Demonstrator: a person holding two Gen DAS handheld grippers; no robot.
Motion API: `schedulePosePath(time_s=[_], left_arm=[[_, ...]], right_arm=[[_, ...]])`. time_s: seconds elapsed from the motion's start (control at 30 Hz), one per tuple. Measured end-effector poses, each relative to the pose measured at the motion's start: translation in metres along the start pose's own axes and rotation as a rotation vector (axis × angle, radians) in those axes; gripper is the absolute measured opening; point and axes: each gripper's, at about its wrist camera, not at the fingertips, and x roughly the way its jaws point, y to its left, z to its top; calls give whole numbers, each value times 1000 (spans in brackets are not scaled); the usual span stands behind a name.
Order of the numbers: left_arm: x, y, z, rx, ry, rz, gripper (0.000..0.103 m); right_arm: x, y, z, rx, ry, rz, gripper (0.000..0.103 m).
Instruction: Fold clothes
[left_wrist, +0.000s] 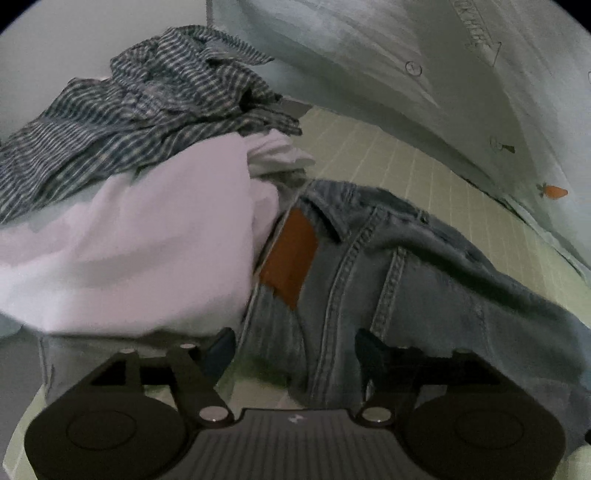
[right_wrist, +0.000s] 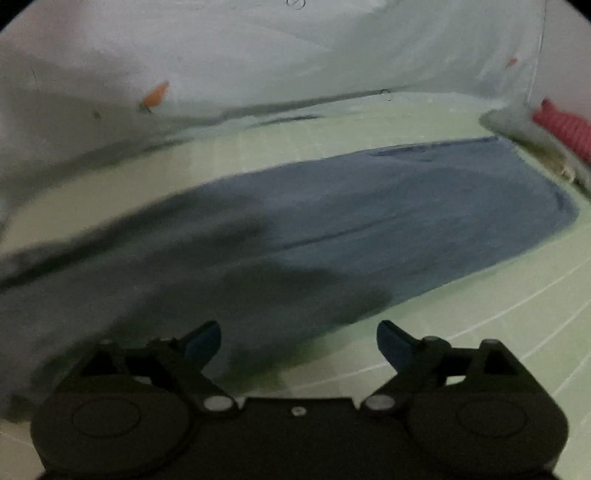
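Left claw (left_wrist: 295, 345): fingers spread, nothing between them, hovering over the waist end of the jeans (left_wrist: 388, 280). Brown waistband patch (left_wrist: 290, 258) lies just beyond and left of the gap.

Right claw (right_wrist: 298, 341): also spread, empty, over the near edge of the same denim (right_wrist: 369, 218), which runs flat on the green gridded mat (right_wrist: 498, 314).

Long axis of the jeans runs from the waist at the left claw away toward the far right in the right wrist view. So the left claw is nearer the waist and the right is nearer the leg length.

Beyond, left: white garment (left_wrist: 140, 251) touching the jeans, striped shirt (left_wrist: 147, 99) heaped behind it. Far side: pale cloth with carrot print (left_wrist: 461, 74). Fold stage not settled by these views.
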Motion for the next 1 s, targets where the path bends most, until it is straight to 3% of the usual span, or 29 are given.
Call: schedulePosePath(time_s=[0.17, 0.37, 0.43, 0.63, 0.67, 0.77, 1.0], left_arm=[[-8, 8, -12, -44, 50, -37, 76], [9, 5, -23, -55, 111, -49, 79], [17, 6, -25, -92, 108, -70, 85], [34, 10, -24, -221, 52, -75, 89], [35, 9, -23, -230, 42, -75, 85], [38, 3, -19, -219, 43, -47, 42], [20, -11, -15, -141, -13, 5, 20]], right_arm=[[13, 0, -6, -12, 34, -23, 96], [28, 0, -14, -26, 76, -50, 102], [33, 0, -16, -31, 90, -59, 103], [34, -1, -22, -20, 70, -71, 103], [34, -1, -23, -18, 64, -73, 103], [33, 0, -26, -16, 43, -76, 103], [31, -3, -28, -25, 32, -58, 103]])
